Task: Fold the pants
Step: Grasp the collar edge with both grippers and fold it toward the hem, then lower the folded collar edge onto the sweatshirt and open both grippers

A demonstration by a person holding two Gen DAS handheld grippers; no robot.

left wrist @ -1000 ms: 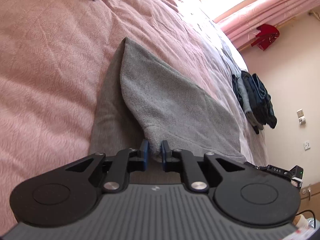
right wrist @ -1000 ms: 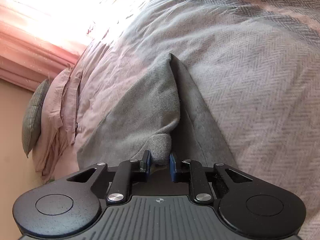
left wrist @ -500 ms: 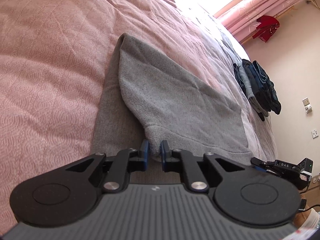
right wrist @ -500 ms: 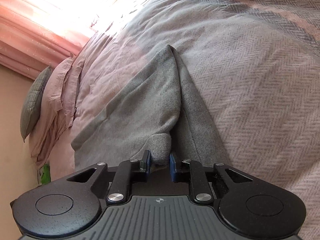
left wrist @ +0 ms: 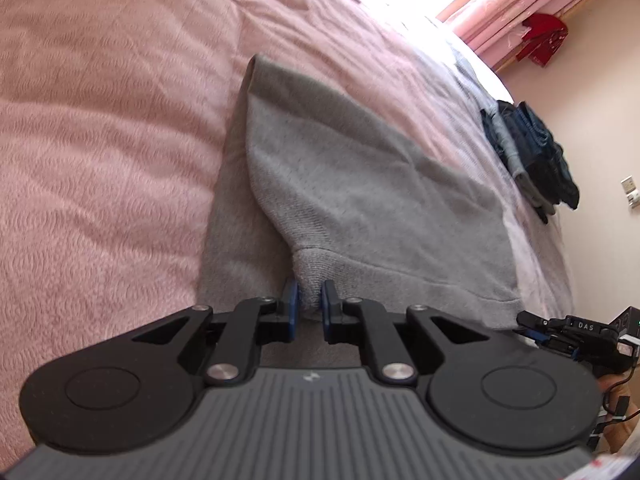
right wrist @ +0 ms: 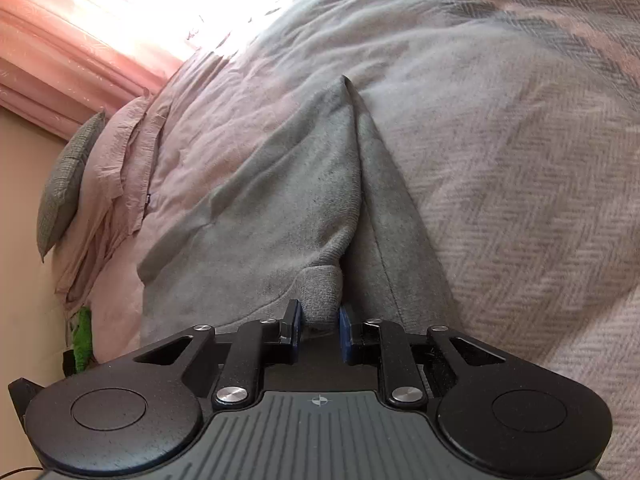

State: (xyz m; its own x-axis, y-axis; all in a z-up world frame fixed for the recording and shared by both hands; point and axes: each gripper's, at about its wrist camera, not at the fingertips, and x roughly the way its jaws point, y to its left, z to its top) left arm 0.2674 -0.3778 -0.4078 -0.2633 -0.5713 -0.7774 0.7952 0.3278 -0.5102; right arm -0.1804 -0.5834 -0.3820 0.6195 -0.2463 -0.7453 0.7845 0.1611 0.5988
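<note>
Low centre of the left wrist view, the left gripper (left wrist: 308, 295) has its blue pads pinched together on a bunched corner of the grey pants (left wrist: 360, 184); same spot in the right wrist view, the right gripper (right wrist: 319, 322) is clamped on the other ribbed corner, pads a bit wider but pressing cloth. Change over the last second: both hands carried the lifted edge across the bed, so the raised flap now covers more of the lower layer, its far fold point sits a little lower in the left view, and the right gripper has slid into the lower right of that view (left wrist: 576, 332), where only its tip showed before. Grip on both sides unchanged, no slack dropped. My read: a fold-over is mid-way, top layer hanging taut between the two grippers, not yet laid flat; next is likely lowering the edge onto the lower layer and letting go. Pants lie mid-frame on the pink bedspread (left wrist: 100, 140), which looks greyish with a herringbone weave in the right view. Room: pink curtains (left wrist: 516, 12) upper right with bright window glare, a red garment (left wrist: 544, 38) hanging by them, a stack of dark jeans (left wrist: 532, 156) at the bed's right edge, wall sockets (left wrist: 630, 192) far right, grey pillow (right wrist: 66, 176) at left of the right view.
</note>
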